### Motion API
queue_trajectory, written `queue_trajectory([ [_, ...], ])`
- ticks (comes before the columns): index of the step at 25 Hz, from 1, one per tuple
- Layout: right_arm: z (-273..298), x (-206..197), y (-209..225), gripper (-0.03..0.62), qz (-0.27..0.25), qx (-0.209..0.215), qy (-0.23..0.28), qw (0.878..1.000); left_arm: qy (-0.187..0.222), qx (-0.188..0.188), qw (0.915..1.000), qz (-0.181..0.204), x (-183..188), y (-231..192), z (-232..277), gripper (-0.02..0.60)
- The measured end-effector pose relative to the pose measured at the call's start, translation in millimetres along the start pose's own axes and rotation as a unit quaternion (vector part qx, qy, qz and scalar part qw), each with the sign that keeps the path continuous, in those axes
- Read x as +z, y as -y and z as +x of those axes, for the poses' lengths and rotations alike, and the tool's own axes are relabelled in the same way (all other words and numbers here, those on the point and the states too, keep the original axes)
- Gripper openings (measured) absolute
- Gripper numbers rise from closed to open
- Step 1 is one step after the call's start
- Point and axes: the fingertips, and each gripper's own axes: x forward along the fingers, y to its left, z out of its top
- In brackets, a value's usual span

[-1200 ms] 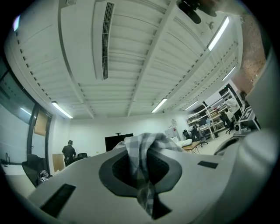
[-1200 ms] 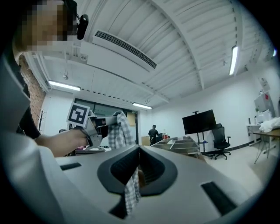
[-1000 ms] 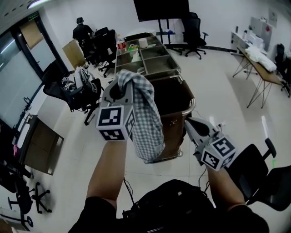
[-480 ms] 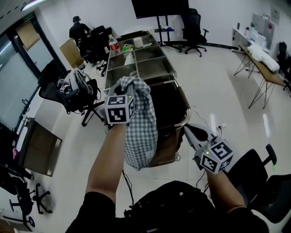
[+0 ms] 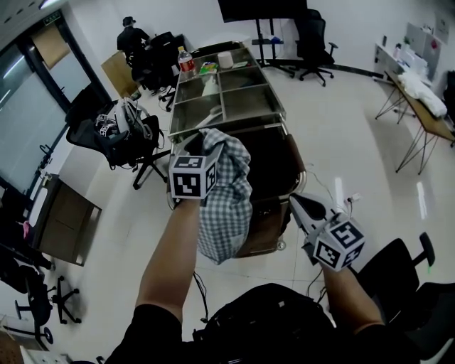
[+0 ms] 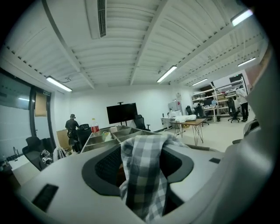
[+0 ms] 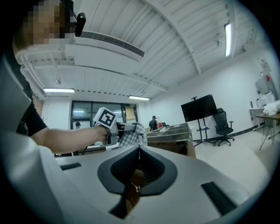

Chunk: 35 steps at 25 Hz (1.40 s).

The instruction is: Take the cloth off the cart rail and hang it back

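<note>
Cloth (image 5: pixel 227 206): hanging between opening jaws of left gripper (image 6: pixel 142 157), near cart rail (image 5: pixel 301 169) at twelve o'clock, maybe for hanging back.
Right gripper (image 5: pixel 297 201): waiting at four o'clock, jaws together, empty.

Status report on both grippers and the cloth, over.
Left gripper jaws opening, grey checked cloth draped between them. Right gripper jaws together, empty. Cloth hangs by metal cart rail; contact unclear.

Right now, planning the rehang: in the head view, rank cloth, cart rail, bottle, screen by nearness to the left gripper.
1. Cloth, between the left gripper's opening jaws.
2. Cart rail, just beyond.
3. Bottle, cart's far end.
4. Screen, far wall.
</note>
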Motion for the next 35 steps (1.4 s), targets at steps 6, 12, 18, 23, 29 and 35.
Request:
queue_trajectory([
  [6,-2,-5,-7,0.020,0.004,-0.003,0.001,1.000,-0.041,0.000,0.9992,0.002,-25,-7,-6,0.270],
  [12,-7,-13,-15,0.020,0.014,-0.010,-0.002,1.000,-0.067,0.004,0.9977,0.008,-52,-6,-21,0.270],
  [18,-12,-16,-40,0.020,0.013,-0.010,-0.001,1.000,-0.093,-0.002,0.9956,0.016,-68,-9,-45,0.270],
  [23,-20,-16,-60,0.020,0.012,-0.012,0.006,1.000,-0.087,-0.005,0.9959,0.024,-68,-9,-68,0.270],
  [29,-31,-18,-89,0.020,0.009,-0.019,0.014,1.000,-0.033,-0.011,0.9990,0.028,-53,1,-105,0.270],
  [35,-36,-16,-129,0.020,0.014,-0.012,0.035,0.999,0.079,-0.064,0.9947,-0.006,-30,23,-171,0.202],
])
